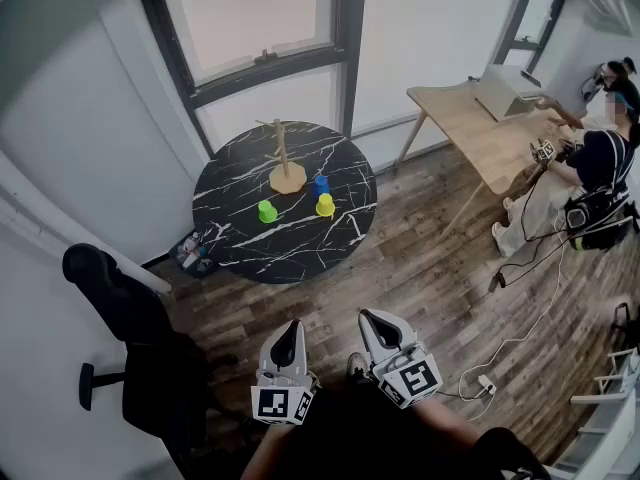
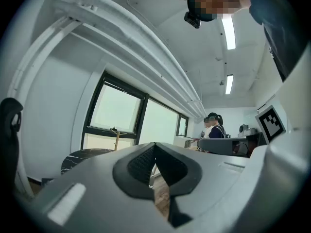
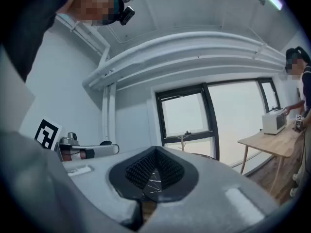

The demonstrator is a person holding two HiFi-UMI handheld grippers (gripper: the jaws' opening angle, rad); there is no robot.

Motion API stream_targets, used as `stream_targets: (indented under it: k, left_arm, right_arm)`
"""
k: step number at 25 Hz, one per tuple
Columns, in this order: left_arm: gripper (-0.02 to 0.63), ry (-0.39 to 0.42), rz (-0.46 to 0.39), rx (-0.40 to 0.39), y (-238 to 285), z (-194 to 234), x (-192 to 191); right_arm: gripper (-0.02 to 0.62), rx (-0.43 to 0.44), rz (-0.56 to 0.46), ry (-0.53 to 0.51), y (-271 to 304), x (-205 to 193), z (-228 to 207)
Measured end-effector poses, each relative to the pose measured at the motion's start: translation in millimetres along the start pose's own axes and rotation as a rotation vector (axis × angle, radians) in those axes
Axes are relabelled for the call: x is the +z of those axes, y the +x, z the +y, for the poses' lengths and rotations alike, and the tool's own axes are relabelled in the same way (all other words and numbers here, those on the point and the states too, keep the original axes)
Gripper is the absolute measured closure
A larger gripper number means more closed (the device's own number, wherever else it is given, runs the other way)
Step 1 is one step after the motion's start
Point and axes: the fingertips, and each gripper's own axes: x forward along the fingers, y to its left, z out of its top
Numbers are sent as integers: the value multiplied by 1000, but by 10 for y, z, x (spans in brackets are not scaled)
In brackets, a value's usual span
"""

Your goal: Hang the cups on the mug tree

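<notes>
Both claws are clenched and empty. The left claw (image 1: 289, 336) and the right claw (image 1: 372, 320) are held level close to the person's body, with nothing between the pads in either gripper view.

The cups wait well apart from them on the round black marble worktop (image 1: 240, 240). The green cup (image 1: 267, 211) stands to the left, while the blue cup (image 1: 321, 184) and the yellow cup (image 1: 325, 205) stand just beside each other. All three are near the base of the wooden mug tree (image 1: 284, 161), and none hangs on it yet.

The step in hand looks like the approach, so the task has hardly begun. To do it well, I would walk up square to the worktop and release one claw before reaching. The yellow cup is the nearest of the pair, so taking it first would keep the blue one from being knocked. Whether the cups have handles cannot be made out at this range — settle that up close, since it decides how a cup meets a peg. The tree looks light, so the other claw could steady its base.

A black office chair (image 1: 130, 318) stands to the left of the path. On the right, a white cable (image 1: 530, 328) trails over the wooden floor to a power strip (image 1: 485, 383), which could trip a foot. Another person (image 1: 590, 173) sits at a wooden desk (image 1: 480, 133) on the far right, clear of the route. The way straight ahead looks open.
</notes>
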Motion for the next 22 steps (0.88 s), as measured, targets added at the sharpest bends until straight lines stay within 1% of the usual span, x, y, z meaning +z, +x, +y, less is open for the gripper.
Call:
stream_targets:
  k: [4,13,19,22]
  left_arm:
    - [606,-18,-9,-5,14,17,-24]
    - [606,-19,-11,-1,75,-84,-63]
    - [606,1,-1,8,175,-240,-85]
    - [606,12,7,14,230,-337,-138]
  right_arm:
    - [598,1,5,-5,17,-17,3]
    - [598,7,-1,9,-38,-7,-100]
    - [597,23,14,19,-108,-58,-245]
    - [597,39,13,3,-154,-54,-340]
